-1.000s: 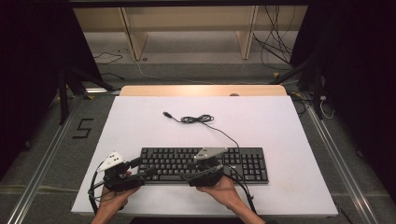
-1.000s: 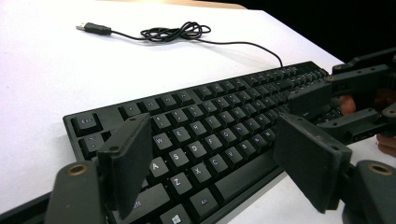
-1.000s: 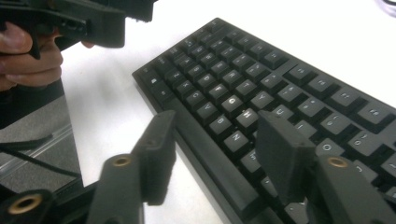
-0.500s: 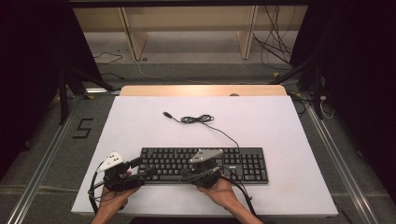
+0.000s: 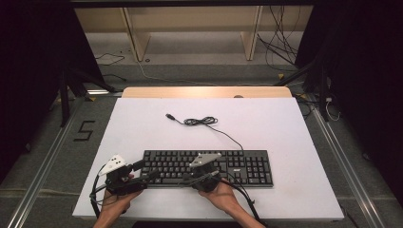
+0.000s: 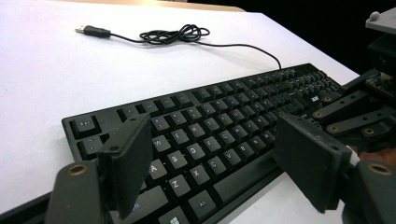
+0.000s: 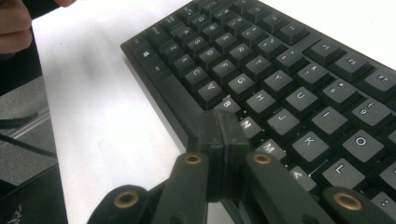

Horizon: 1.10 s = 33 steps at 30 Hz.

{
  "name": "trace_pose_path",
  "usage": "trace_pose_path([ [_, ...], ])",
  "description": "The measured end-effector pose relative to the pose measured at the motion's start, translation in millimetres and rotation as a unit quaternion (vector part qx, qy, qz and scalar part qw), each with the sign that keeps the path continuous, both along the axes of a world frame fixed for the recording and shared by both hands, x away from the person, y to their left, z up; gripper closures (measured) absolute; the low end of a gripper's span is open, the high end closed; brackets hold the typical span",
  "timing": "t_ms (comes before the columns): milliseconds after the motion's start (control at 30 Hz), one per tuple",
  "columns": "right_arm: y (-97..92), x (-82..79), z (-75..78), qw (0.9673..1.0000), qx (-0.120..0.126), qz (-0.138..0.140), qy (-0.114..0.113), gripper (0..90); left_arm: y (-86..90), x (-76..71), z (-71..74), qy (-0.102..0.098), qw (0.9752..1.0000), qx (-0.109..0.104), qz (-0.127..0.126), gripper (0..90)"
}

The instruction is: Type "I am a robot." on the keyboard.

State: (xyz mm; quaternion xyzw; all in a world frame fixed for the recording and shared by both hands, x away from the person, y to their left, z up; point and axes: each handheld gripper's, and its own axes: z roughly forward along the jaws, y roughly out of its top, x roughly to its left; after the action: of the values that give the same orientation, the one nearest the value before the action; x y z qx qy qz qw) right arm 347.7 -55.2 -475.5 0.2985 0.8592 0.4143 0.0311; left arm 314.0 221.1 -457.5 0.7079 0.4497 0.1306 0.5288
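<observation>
Keyboard [image 5: 209, 167]: lower centre of the high view, flat on the white table [image 5: 294, 142].
Right gripper [image 7: 218, 135]: jaws pressed together, empty, tip over the N key — could strike neighbouring keys.
Left gripper [image 6: 219, 154]: jaws apart above the left-hand keys — may nudge the board.

**White table, one keyboard and its cable**

We see a white table [image 5: 142, 123] taking up the middle and lower part of the high view, with a light wooden strip along its far edge. A black keyboard [image 5: 247, 166] lies flat on it, low and centre in the frame. Its black cable [image 5: 202, 121] runs up toward the centre, bunched in a small coil, ending in a USB plug [image 5: 169, 116] left of the coil.
</observation>
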Motion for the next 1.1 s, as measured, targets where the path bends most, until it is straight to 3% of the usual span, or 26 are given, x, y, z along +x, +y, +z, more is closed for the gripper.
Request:
trace_pose_path([
  [400,2.8,0.8,-4.5,0.9999,-0.013,0.000,-0.005,90.0,-0.1,0.0,0.0,0.000,1.0000,0.001,-0.001,27.7],
  [467,3.9,0.3,-5.7,0.9996,-0.027,-0.003,-0.005,90.0,-0.1,0.1,-0.1,0.000,1.0000,0.001,-0.001,27.7],
  [667,6.5,-2.4,-6.2,0.9991,-0.036,-0.005,-0.022,90.0,-0.3,0.1,-0.3,0.001,1.0000,0.002,0.000,27.7],
  [800,3.6,-0.7,-5.2,0.9995,-0.028,-0.008,-0.013,90.0,1.2,0.6,-0.4,0.002,1.0000,0.001,0.003,27.7],
  [1100,-9.8,-1.1,7.9,0.9995,0.026,-0.013,-0.007,87.9,3.0,2.1,-1.5,0.005,0.9999,0.002,0.010,28.8],
])
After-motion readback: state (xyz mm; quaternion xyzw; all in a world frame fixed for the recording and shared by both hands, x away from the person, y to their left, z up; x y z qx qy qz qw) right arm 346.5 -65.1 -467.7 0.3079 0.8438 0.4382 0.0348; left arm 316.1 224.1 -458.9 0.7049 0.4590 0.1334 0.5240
